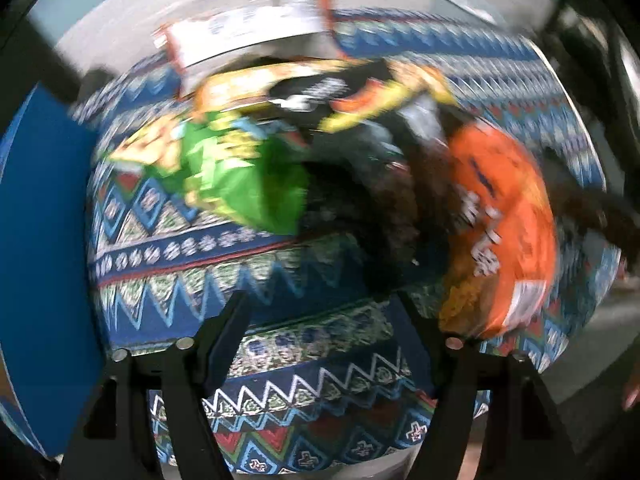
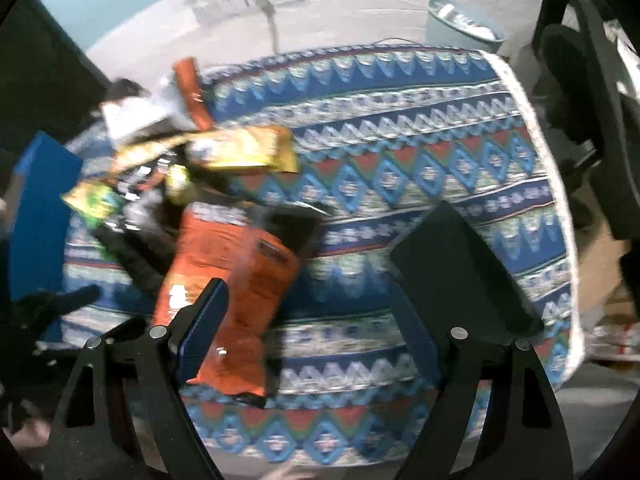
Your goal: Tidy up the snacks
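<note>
Both tools pointed steeply down over the patterned blue zigzag cloth on the table (image 2: 400, 184) — left tool (image 1: 320, 320) released, empty; right tool (image 2: 316, 280) released, its left finger overlapping the crinkled orange snack bag (image 2: 232, 280).

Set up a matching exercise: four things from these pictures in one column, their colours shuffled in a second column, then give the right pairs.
Things:
1. snack bag lying nearest the right gripper
2. snack bag at the left of the pile in the left wrist view
3. snack bag at the far side of the pile in the right wrist view
4. bin by the wall

Colours:
A. pale blue
B. yellow
C. orange
D. green

Pairs: 1-C, 2-D, 3-B, 4-A
</note>
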A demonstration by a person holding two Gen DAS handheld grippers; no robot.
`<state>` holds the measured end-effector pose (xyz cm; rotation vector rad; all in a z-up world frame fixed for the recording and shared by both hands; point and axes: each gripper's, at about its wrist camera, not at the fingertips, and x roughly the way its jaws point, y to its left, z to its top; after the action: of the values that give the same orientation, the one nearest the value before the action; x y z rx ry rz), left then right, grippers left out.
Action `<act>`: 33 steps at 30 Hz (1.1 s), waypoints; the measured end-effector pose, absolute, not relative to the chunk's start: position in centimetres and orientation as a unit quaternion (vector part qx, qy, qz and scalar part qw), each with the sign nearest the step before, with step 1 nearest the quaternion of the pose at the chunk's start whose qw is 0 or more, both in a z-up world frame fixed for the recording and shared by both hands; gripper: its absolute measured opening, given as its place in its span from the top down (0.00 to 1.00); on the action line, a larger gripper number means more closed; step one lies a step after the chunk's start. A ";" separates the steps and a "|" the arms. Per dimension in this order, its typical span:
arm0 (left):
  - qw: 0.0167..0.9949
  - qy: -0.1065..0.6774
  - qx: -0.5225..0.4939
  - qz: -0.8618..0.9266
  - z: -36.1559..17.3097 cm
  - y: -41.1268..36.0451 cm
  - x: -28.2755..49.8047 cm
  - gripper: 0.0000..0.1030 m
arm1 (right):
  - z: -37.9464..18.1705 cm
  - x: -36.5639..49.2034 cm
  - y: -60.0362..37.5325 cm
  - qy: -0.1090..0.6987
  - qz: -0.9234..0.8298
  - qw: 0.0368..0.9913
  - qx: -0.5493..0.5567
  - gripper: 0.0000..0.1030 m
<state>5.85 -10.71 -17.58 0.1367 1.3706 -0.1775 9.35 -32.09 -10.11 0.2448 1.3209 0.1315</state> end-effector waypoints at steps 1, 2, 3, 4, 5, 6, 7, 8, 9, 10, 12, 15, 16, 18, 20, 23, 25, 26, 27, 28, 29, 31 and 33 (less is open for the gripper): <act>0.769 0.633 0.037 -0.075 -17.5 -9.8 6.1 0.27 | -10.1 9.4 -31.7 0.610 0.071 0.778 0.130 0.20; 0.770 0.634 0.016 -0.068 -17.3 -9.1 6.3 0.27 | -10.2 9.4 -31.3 0.612 0.077 0.775 0.139 0.20; 0.771 0.634 0.003 -0.063 -17.3 -8.5 6.5 0.27 | -10.5 9.6 -30.8 0.616 0.083 0.770 0.145 0.20; 0.772 0.634 -0.009 -0.055 -17.3 -7.9 6.6 0.27 | -10.8 9.7 -30.3 0.618 0.085 0.768 0.146 0.20; 0.772 0.634 -0.016 -0.050 -17.3 -7.5 6.7 0.27 | -11.0 9.8 -29.9 0.621 0.085 0.766 0.144 0.20; 0.772 0.634 -0.018 -0.048 -17.3 -7.2 6.8 0.27 | -11.3 9.8 -29.5 0.624 0.083 0.764 0.142 0.20; 0.771 0.634 -0.021 -0.045 -17.4 -7.0 6.8 0.27 | -11.8 9.9 -29.1 0.628 0.077 0.761 0.141 0.20; 0.771 0.634 -0.024 -0.044 -17.4 -6.8 6.8 0.27 | -12.3 10.0 -28.9 0.633 0.070 0.757 0.142 0.20; 0.771 0.634 -0.025 -0.044 -17.3 -6.7 6.9 0.27 | -12.7 9.9 -28.7 0.637 0.067 0.753 0.147 0.20; 0.772 0.634 -0.025 -0.044 -17.3 -6.8 6.9 0.27 | -13.2 10.0 -28.7 0.641 0.066 0.749 0.156 0.20; 0.771 0.634 -0.026 -0.047 -17.3 -7.1 6.8 0.27 | -13.8 10.0 -28.6 0.648 0.061 0.742 0.158 0.20; 0.773 0.632 -0.027 -0.051 -17.3 -8.2 6.8 0.27 | -15.1 10.4 -28.6 0.661 0.061 0.730 0.161 0.20; 0.775 0.630 -0.029 -0.053 -17.2 -8.6 6.9 0.27 | -15.7 10.6 -28.7 0.666 0.060 0.724 0.169 0.20; 0.776 0.627 -0.036 -0.056 -17.1 -9.2 7.2 0.24 | -16.4 10.9 -29.2 0.667 0.057 0.722 0.178 0.20; 0.779 0.623 -0.044 -0.058 -17.0 -10.0 7.6 0.22 | -16.5 11.0 -29.7 0.663 0.056 0.727 0.172 0.27; 0.783 0.617 -0.055 -0.062 -16.9 -10.9 8.1 0.22 | -16.0 11.0 -30.6 0.657 0.065 0.735 0.157 0.50; 0.784 0.614 -0.063 -0.065 -16.9 -11.6 8.4 0.22 | -15.7 10.9 -31.0 0.653 0.070 0.741 0.139 0.56; 0.785 0.612 -0.067 -0.064 -16.9 -11.9 8.5 0.21 | -15.5 10.9 -31.3 0.650 0.072 0.746 0.127 0.56; 0.785 0.612 -0.071 -0.065 -17.0 -12.2 8.7 0.21 | -15.3 11.0 -31.3 0.648 0.073 0.749 0.115 0.56; 0.785 0.611 -0.076 -0.065 -17.1 -12.4 8.8 0.21 | -15.0 11.0 -31.6 0.644 0.072 0.755 0.101 0.57; 0.785 0.611 -0.079 -0.064 -17.2 -12.5 8.9 0.21 | -14.8 11.0 -31.8 0.640 0.070 0.760 0.089 0.57; 0.786 0.610 -0.086 -0.060 -17.4 -13.0 9.2 0.21 | -14.4 11.1 -32.0 0.632 0.069 0.769 0.064 0.57; 0.785 0.610 -0.092 -0.057 -17.6 -13.4 9.3 0.21 | -14.0 11.1 -32.3 0.624 0.063 0.778 0.038 0.57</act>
<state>9.29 -13.37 -17.57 -0.1983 1.3160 -0.1234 11.12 -32.29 -13.98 0.0825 1.3495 0.1353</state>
